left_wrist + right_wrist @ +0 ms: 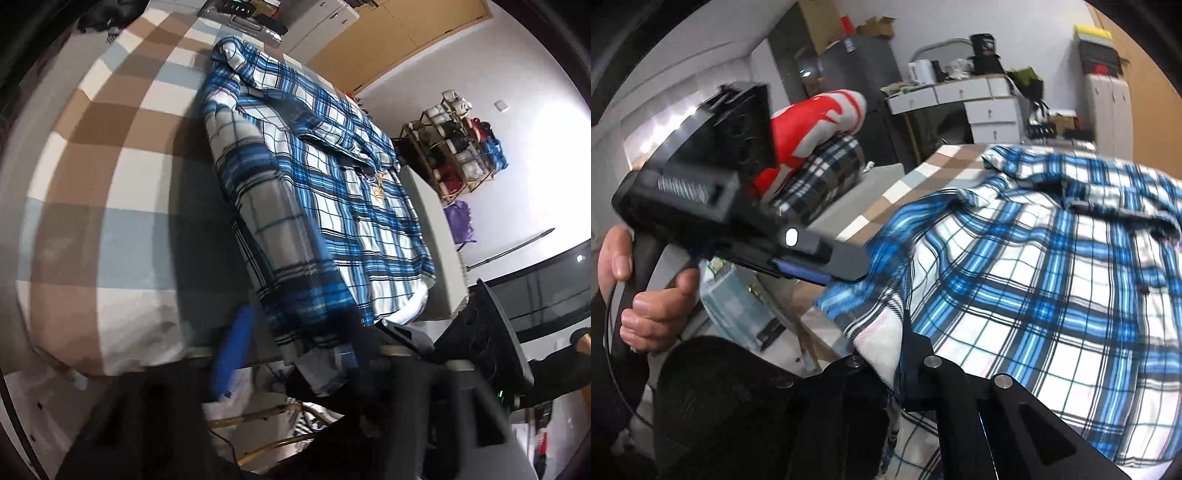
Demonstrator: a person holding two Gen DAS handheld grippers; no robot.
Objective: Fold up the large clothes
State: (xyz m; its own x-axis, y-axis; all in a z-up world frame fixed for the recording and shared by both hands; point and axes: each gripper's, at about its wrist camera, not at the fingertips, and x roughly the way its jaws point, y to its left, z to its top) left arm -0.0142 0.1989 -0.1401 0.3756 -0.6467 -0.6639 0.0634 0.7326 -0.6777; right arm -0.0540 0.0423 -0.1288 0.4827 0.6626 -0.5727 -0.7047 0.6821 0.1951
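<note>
A blue, white and black plaid shirt [317,192] lies spread on a checked brown, white and pale blue cover [110,177], collar at the far end. In the right wrist view the shirt [1052,280] fills the right side. My left gripper [849,275] is shut on the shirt's hem corner at the near left; in its own view it [295,354] is blurred, with hem cloth between its blue-padded fingers [236,350]. My right gripper [899,354] is shut on the hem edge beside it; the cloth hangs down between its fingers. It also shows in the left wrist view [402,338].
A shoe rack [458,147] and purple bag [460,221] stand by the wall right of the bed. White drawers [975,99] with a kettle, a grey fridge [857,66] and a red-and-white pillow [820,122] on folded plaid cloth lie beyond the bed.
</note>
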